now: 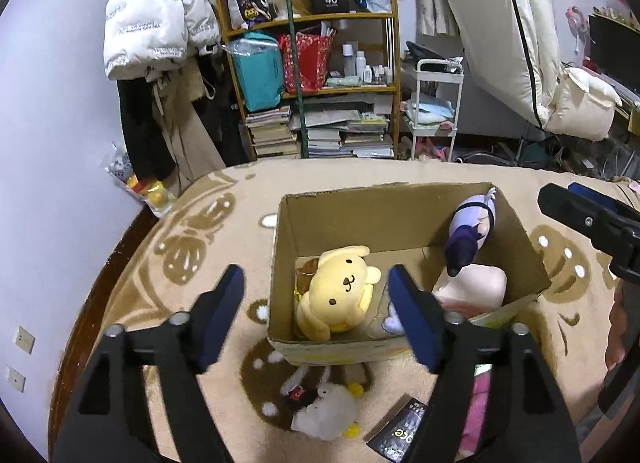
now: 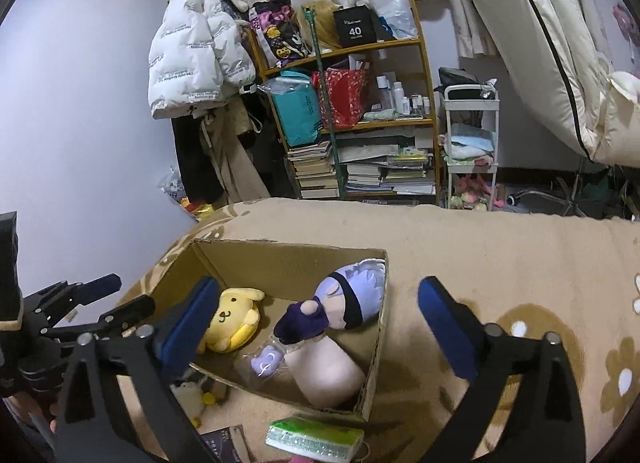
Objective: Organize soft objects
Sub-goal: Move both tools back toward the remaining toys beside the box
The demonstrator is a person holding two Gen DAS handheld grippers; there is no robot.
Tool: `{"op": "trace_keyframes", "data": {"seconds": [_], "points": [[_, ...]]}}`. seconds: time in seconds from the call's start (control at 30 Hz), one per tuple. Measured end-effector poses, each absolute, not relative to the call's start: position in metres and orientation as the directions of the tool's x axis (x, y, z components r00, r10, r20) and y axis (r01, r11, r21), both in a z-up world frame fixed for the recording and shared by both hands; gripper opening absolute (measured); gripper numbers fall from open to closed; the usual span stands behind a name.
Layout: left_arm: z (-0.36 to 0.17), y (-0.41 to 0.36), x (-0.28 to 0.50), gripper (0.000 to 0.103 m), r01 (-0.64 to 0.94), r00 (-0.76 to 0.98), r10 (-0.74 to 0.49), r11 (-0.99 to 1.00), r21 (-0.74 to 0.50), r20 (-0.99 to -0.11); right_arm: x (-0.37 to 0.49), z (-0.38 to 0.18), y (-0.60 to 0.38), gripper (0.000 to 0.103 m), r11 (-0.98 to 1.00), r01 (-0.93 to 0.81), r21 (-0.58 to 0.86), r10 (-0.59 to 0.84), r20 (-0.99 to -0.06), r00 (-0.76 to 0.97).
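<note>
An open cardboard box [image 1: 360, 219] stands on the beige bed blanket; it also shows in the right wrist view [image 2: 280, 259]. Inside lie a yellow dog plush [image 1: 340, 295] [image 2: 234, 321], a purple-haired doll plush [image 1: 470, 235] [image 2: 340, 303], a pale pink plush [image 1: 476, 287] [image 2: 328, 371] and a small lilac toy in plastic [image 2: 266, 359]. My left gripper [image 1: 316, 319] is open and empty above the box's near wall. My right gripper [image 2: 316, 331] is open and empty over the box. A small white plush [image 1: 328, 409] [image 2: 190, 397] lies on the blanket outside the box.
A green tissue pack [image 2: 314, 437] and a dark booklet [image 1: 400, 429] lie on the blanket near the box. A pink item [image 1: 478, 403] sits by my left gripper's right finger. Beyond the bed stand a bookshelf [image 1: 312, 87], a white cart [image 1: 434, 111] and hanging coats [image 1: 156, 23].
</note>
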State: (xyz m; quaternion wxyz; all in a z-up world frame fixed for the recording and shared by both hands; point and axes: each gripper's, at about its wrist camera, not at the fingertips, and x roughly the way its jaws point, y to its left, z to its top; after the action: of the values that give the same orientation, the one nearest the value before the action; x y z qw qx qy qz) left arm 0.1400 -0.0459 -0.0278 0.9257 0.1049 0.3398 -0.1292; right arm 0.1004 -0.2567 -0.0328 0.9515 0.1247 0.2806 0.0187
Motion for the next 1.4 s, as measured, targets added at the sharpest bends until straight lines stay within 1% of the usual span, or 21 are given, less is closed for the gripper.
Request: {"op": "trace_keyframes", "data": {"seconds": [0.07, 0.1, 0.17, 0.37, 0.5, 0.53, 0.6, 0.67, 0.97, 1.17, 1.4], "points": [[-0.022, -0.043, 0.136, 0.083, 0.302, 0.741, -0.167, 0.948, 0.101, -0.65, 0.096, -0.03, -0.258, 0.103, 0.966, 0.034, 0.256, 0.111, -0.531, 0.84], [-0.019, -0.042, 0.133, 0.088, 0.295, 0.743, -0.162, 0.95, 0.1, -0.649, 0.093, -0.03, -0.258, 0.103, 0.967, 0.037, 0.254, 0.108, -0.533, 0.839], [-0.017, -0.038, 0.129, 0.094, 0.283, 0.744, -0.148, 0.953, 0.106, -0.652, 0.088, -0.029, -0.258, 0.103, 0.968, 0.047, 0.247, 0.097, -0.539, 0.837], [-0.014, -0.028, 0.11, 0.094, 0.273, 0.738, -0.122, 0.953, 0.129, -0.664, 0.068, -0.025, -0.26, 0.103, 0.954, 0.073, 0.289, 0.106, -0.556, 0.825], [-0.008, -0.026, 0.094, 0.095, 0.271, 0.746, -0.109, 0.951, 0.15, -0.657, 0.052, -0.023, -0.258, 0.103, 0.955, 0.072, 0.288, 0.108, -0.564, 0.819], [-0.005, -0.024, 0.09, 0.095, 0.273, 0.748, -0.112, 0.95, 0.149, -0.655, 0.049, -0.022, -0.257, 0.103, 0.956, 0.07, 0.284, 0.107, -0.564, 0.819], [-0.003, -0.023, 0.085, 0.1, 0.286, 0.74, -0.13, 0.949, 0.133, -0.66, 0.04, -0.019, -0.256, 0.103, 0.959, 0.069, 0.275, 0.101, -0.56, 0.822], [-0.004, -0.021, 0.08, 0.1, 0.29, 0.734, -0.143, 0.95, 0.115, -0.664, 0.035, -0.017, -0.253, 0.103, 0.96, 0.069, 0.272, 0.098, -0.557, 0.825], [-0.017, -0.014, 0.082, 0.1, 0.261, 0.693, -0.116, 0.96, 0.098, -0.711, 0.025, -0.022, -0.244, 0.103, 0.958, 0.042, 0.284, 0.138, -0.584, 0.8], [-0.034, -0.014, 0.091, 0.1, 0.254, 0.657, -0.082, 0.96, 0.118, -0.749, 0.031, -0.034, -0.235, 0.103, 0.964, 0.027, 0.266, 0.15, -0.621, 0.769], [-0.052, -0.008, 0.11, 0.1, 0.248, 0.587, -0.086, 0.966, 0.078, -0.805, 0.041, -0.054, -0.228, 0.103, 0.969, 0.036, 0.243, 0.144, -0.681, 0.718]]}}
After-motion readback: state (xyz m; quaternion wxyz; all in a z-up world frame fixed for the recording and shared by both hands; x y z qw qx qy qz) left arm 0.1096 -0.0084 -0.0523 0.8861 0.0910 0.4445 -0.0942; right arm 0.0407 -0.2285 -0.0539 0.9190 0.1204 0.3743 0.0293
